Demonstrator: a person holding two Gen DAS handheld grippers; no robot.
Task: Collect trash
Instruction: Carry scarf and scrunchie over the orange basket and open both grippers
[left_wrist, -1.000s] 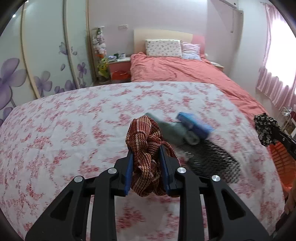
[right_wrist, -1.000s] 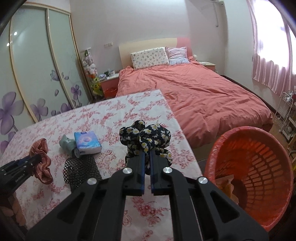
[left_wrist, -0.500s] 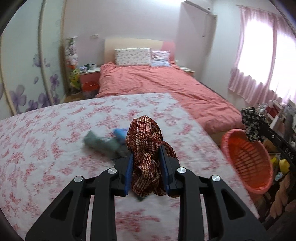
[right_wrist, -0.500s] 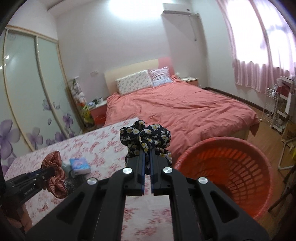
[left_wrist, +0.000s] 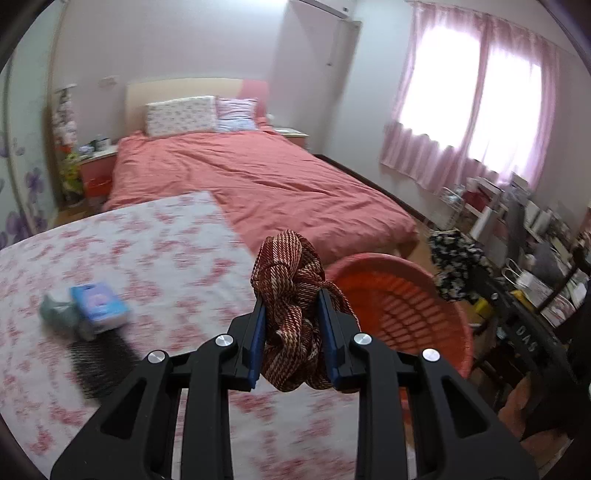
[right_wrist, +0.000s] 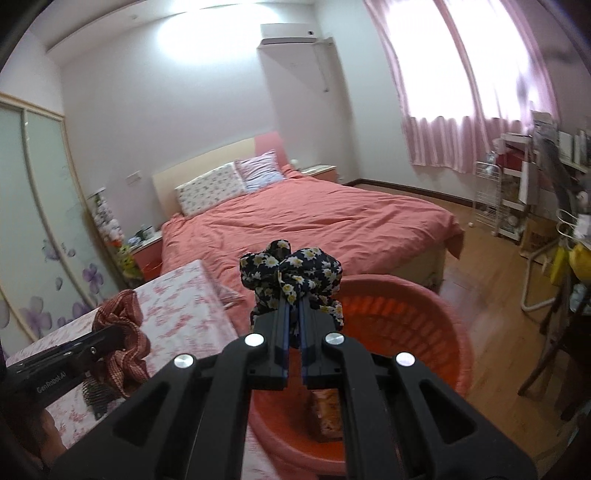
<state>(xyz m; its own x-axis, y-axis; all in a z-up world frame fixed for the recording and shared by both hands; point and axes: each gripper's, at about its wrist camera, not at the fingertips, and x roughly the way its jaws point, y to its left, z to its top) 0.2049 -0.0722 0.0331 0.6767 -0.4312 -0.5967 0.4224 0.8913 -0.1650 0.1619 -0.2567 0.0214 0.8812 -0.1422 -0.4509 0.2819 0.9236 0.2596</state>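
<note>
On the flowered surface (left_wrist: 155, 251), a blue tissue pack (left_wrist: 99, 308) and a black mesh piece (left_wrist: 101, 363) are seen at left. A striped red scrunchie (left_wrist: 291, 314) is clamped in the left gripper (left_wrist: 291, 325) jaws. A black daisy scrunchie (right_wrist: 291, 275) is pinched in the right gripper (right_wrist: 291, 325), above the red basket (right_wrist: 436, 332).

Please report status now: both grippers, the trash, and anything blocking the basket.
Left gripper shut on red scrunchie. Right gripper shut on floral scrunchie, above orange basket. Nothing blocks the basket.
</note>
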